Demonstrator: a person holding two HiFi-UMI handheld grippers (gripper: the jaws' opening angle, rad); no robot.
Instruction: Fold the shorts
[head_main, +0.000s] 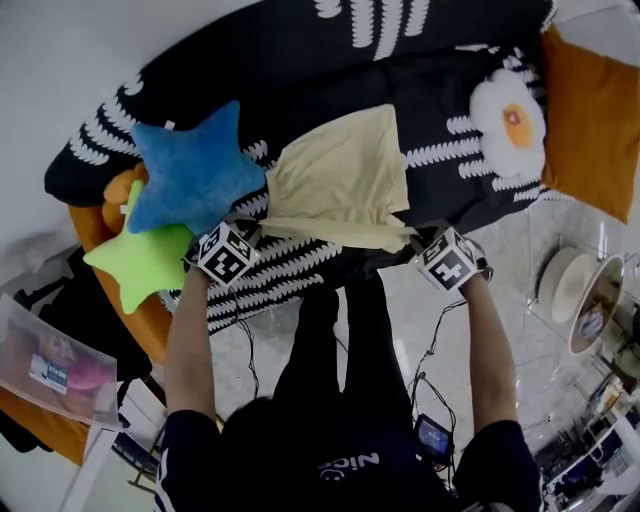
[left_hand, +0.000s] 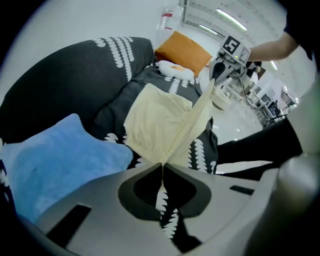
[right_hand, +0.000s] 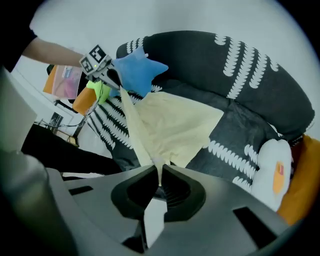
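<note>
Left gripper (left_hand: 162, 167) and right gripper (right_hand: 159, 172) are each clamped on a near corner of the shorts (head_main: 345, 180), whose edge is stretched between them. The rest lies beyond on the sofa (head_main: 440, 95), so a forward fold is favoured.

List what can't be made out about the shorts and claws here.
- Head view: marker cubes hide where the left claw and the right claw pinch the shorts.
- All views: the shorts' underside, hidden by their own fabric against the sofa.
- Head view: the orange pillow is cut off by the right edge.
- Head view: the green star lies partly under the blue star.
</note>
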